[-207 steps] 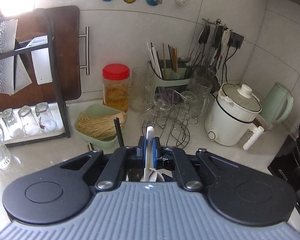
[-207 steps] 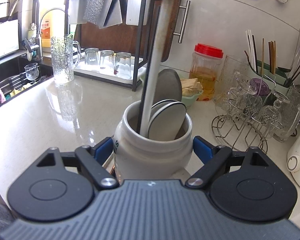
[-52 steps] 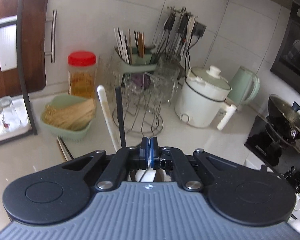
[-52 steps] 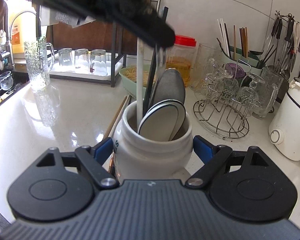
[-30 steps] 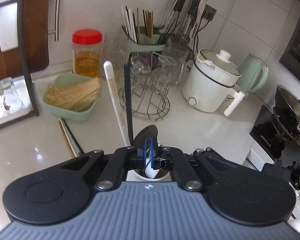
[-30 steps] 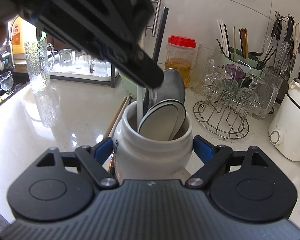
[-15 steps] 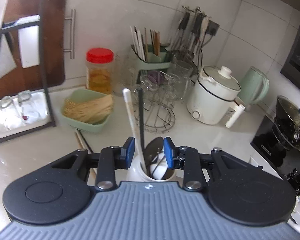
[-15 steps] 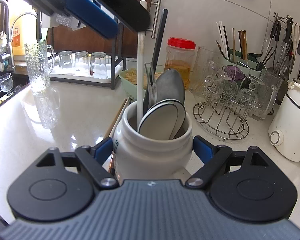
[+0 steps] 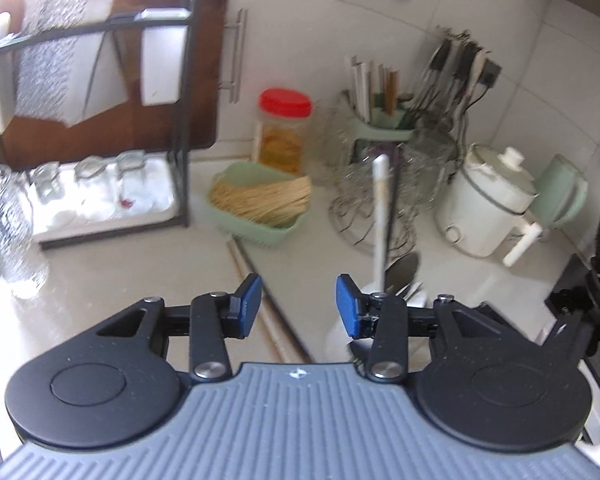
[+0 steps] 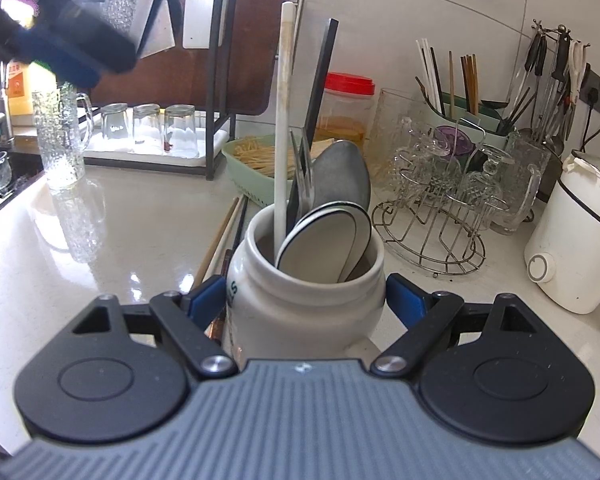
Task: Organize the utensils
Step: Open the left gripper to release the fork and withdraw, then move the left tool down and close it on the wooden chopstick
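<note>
A white ceramic jar (image 10: 304, 304) sits between the blue pads of my right gripper (image 10: 306, 300), which is shut on its sides. In the jar stand a white-handled utensil (image 10: 282, 120), a black-handled utensil (image 10: 320, 80) and spoons (image 10: 340, 184). My left gripper (image 9: 298, 304) is left of the jar (image 9: 336, 340), its jaws opening with nothing between them. Through the gap I see only chopsticks (image 9: 276, 320) lying on the counter. In the right wrist view the left gripper (image 10: 72, 56) is a blur at the upper left. The chopsticks (image 10: 220, 236) lie just left of the jar.
A green basket of sticks (image 9: 260, 208) and a red-lidded jar (image 9: 284, 132) stand behind. To the right are a wire rack with glasses (image 10: 432, 216), a green chopstick holder (image 10: 468, 112) and a white cooker (image 10: 572, 240). A black rack (image 10: 220, 80) and a glass mug (image 10: 62, 136) stand left.
My left gripper has let go of the utensil in the jar, spread its jaws and drawn away to the left. My right gripper and the jar have not moved.
</note>
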The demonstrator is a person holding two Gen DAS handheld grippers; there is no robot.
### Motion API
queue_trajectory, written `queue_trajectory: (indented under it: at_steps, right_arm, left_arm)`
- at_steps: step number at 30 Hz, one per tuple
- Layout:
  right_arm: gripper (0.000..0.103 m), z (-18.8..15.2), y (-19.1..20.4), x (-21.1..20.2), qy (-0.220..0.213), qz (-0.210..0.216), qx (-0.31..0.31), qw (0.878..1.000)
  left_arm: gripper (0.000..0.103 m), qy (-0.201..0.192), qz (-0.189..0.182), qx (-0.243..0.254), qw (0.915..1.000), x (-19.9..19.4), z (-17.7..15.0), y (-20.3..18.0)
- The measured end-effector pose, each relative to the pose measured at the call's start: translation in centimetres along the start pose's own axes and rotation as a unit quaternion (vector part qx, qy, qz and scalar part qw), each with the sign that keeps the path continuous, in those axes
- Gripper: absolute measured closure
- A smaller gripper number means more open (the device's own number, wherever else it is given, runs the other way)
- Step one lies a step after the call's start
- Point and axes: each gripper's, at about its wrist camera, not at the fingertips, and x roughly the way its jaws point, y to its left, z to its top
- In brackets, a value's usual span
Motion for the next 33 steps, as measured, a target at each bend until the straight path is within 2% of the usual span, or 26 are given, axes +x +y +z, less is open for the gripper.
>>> queue_trajectory:
  at_steps: [6, 10, 17, 29, 32, 33]
  right_arm:
    - [0.014, 0.1, 0.0, 0.0, 0.003, -0.001, -0.001, 1.000]
    - [0.014, 0.0, -0.2, 0.0, 0.001, 0.003, -0.002, 1.000]
    - [0.014, 0.7, -0.3, 0.5, 0.017, -0.001, 0.000, 1.000]
    - [0.014, 1.2, -0.5, 0.7, 0.041, 0.003, 0.004, 0.999]
    - [0.014, 1.2, -0.3, 0.8, 0.045, 0.000, 0.006, 0.999]
    - [0.014, 1.3, -0.3, 0.8, 0.046, -0.001, 0.007, 0.999]
  left_arm:
    - [0.054, 0.030, 0.018, -0.006, 0.9994, 1.8, -1.5, 1.9]
    - [0.053, 0.054, 0.010, -0.034, 0.9979, 3.7, -2.6, 3.2]
    - [0.053, 0.091, 0.007, -0.050, 0.9946, 7.9, -3.2, 4.2]
    - [0.053, 0.128, 0.003, -0.038, 0.9911, 13.7, -3.8, 3.9]
    - [0.056, 0.134, 0.008, -0.034, 0.9904, 15.1, -3.7, 4.0]
    - [0.059, 0.134, 0.009, -0.033, 0.9904, 15.5, -3.6, 4.0]
